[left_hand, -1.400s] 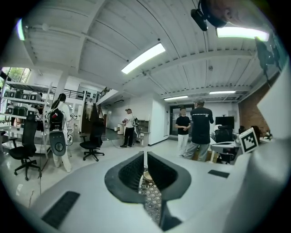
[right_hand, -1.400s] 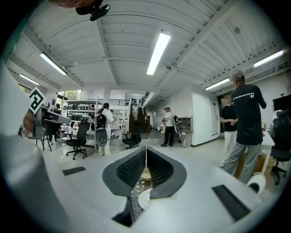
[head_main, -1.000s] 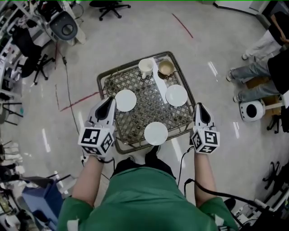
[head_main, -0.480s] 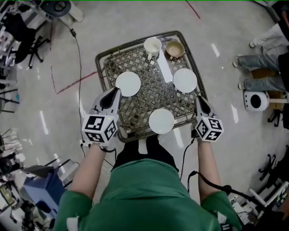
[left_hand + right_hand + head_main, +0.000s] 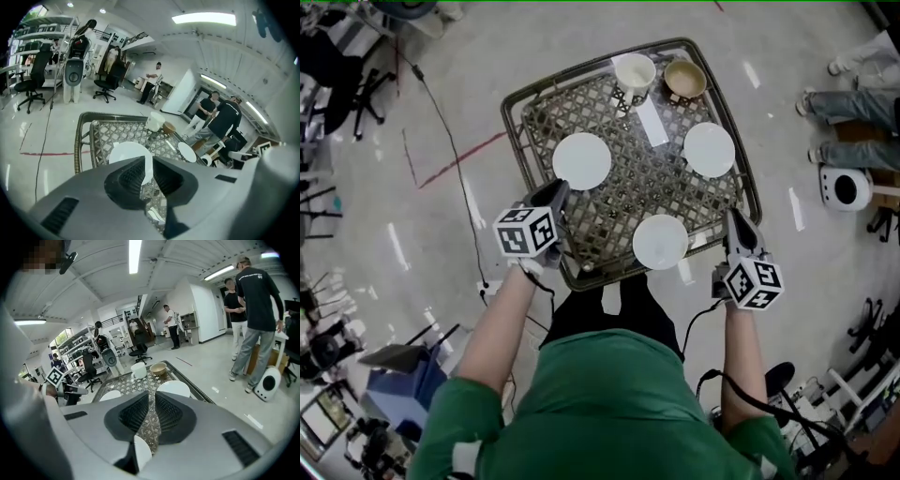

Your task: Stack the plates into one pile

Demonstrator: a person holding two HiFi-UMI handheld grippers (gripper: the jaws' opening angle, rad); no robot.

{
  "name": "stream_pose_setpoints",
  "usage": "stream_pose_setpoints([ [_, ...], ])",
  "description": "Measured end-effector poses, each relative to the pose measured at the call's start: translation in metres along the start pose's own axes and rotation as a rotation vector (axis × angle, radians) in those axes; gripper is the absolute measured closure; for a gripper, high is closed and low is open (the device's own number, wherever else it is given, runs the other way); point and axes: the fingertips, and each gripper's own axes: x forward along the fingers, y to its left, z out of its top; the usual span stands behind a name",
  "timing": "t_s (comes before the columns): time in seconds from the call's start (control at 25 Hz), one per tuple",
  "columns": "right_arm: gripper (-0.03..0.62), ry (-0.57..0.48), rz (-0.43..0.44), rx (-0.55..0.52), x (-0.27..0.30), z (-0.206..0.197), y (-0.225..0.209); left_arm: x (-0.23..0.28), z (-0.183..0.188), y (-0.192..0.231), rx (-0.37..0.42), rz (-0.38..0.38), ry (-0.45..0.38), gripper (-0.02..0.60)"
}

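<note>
Both grippers lower than a second ago and closer to the wicker table [image 5: 510,111]; left gripper [image 5: 559,189] has dropped most, its tip now at the table's left edge, just beside the left plate [image 5: 581,160]

Left jaws clenched, nothing between them. Right gripper [image 5: 737,218] at the near right corner; jaws have just been opening a crack, nothing between them

Three white plates lie flat and well apart, none stacked: left plate by the left edge, right plate [image 5: 710,149] by the right edge, near plate [image 5: 660,241] by the near edge. Cup [image 5: 634,72] and brown bowl [image 5: 685,80] along the far edge, clear of the plates

Step in hand, as I judge it: approach for the first pickup; the pile is not begun

Next move calls for the left jaws to part and come in low, taking the left plate's rim edge-on; flat plate on open lattice, so a thin bite that may slip
</note>
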Motion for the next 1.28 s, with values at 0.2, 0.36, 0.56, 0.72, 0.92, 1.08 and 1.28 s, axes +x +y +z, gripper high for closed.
stream_pose_setpoints([
  [0.2, 0.549, 0.026, -0.026, 0.014, -0.002, -0.02, 0.005, 0.037, -0.027, 0.042, -0.164, -0.005, 0.064, 0.47],
  [0.36, 0.549, 0.044, -0.041, 0.031, -0.002, -0.034, 0.009, 0.054, -0.04, 0.068, -0.251, 0.013, 0.08, 0.438],
  [0.56, 0.549, 0.039, -0.052, 0.047, -0.003, -0.039, 0.018, 0.066, -0.046, 0.094, -0.327, 0.032, 0.096, 0.426],
  [0.72, 0.549, 0.034, -0.068, 0.057, -0.008, -0.038, 0.024, 0.077, -0.052, 0.102, -0.406, 0.012, 0.11, 0.426],
  [0.92, 0.549, 0.03, -0.111, 0.048, -0.021, -0.038, 0.028, 0.083, -0.05, 0.099, -0.487, -0.039, 0.103, 0.43],
  [1.08, 0.549, 0.018, -0.134, 0.044, -0.033, -0.037, 0.035, 0.083, -0.058, 0.099, -0.468, -0.027, 0.136, 0.522],
  [1.28, 0.549, 0.004, -0.164, 0.011, -0.042, -0.033, 0.047, 0.075, -0.041, 0.091, -0.431, -0.05, 0.086, 0.538],
])
